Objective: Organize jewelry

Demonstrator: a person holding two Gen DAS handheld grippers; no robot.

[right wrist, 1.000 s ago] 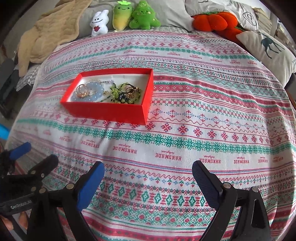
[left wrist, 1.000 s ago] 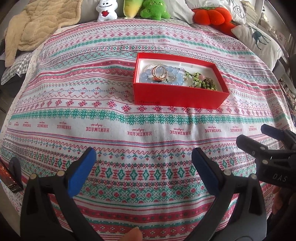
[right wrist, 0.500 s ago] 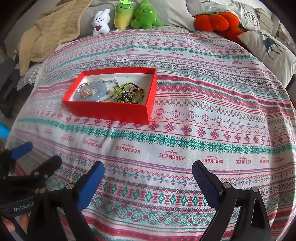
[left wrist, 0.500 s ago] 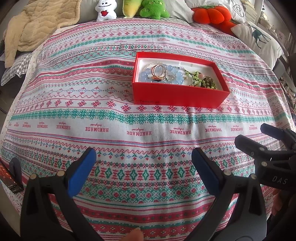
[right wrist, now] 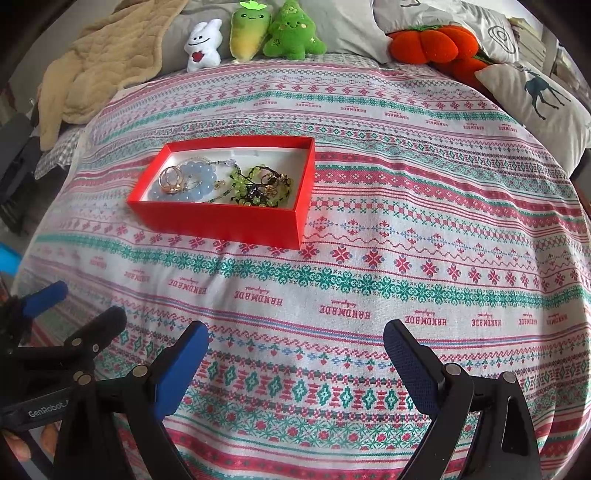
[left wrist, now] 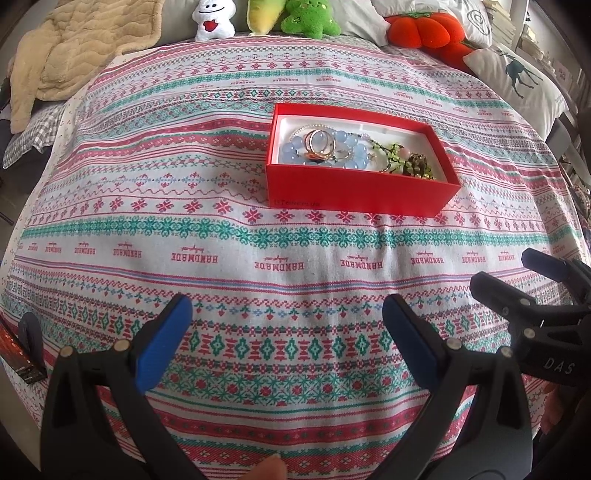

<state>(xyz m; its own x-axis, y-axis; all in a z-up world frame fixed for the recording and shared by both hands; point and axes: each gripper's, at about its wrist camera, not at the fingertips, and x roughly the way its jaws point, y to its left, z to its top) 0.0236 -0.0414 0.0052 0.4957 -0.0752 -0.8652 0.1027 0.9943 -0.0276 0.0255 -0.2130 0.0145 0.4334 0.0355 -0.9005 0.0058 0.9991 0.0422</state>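
A red box (left wrist: 354, 192) (right wrist: 221, 221) with a white lining sits on the patterned bedspread. Inside lie a pale blue bead bracelet (left wrist: 351, 157) (right wrist: 199, 177), gold rings (left wrist: 319, 144) (right wrist: 170, 180) and a green bead string tangled with dark pieces (left wrist: 406, 162) (right wrist: 258, 184). My left gripper (left wrist: 286, 325) stands open near the front of the bed, well short of the box, nothing between its blue pads. My right gripper (right wrist: 295, 354) is open too and holds nothing. Each gripper shows at the edge of the other's view: right gripper (left wrist: 517, 280), left gripper (right wrist: 77, 306).
Plush toys (right wrist: 255, 33) and an orange plush (right wrist: 432, 44) line the back. A beige blanket (left wrist: 66, 55) lies at the back left, a deer pillow (right wrist: 539, 99) at the right. The bedspread (left wrist: 258, 229) spreads around the box. A dark object (left wrist: 22, 354) lies at the bed's left edge.
Both views have crept slightly closer to the box; in the right wrist view the box has drifted a little right. Both grippers stay open.
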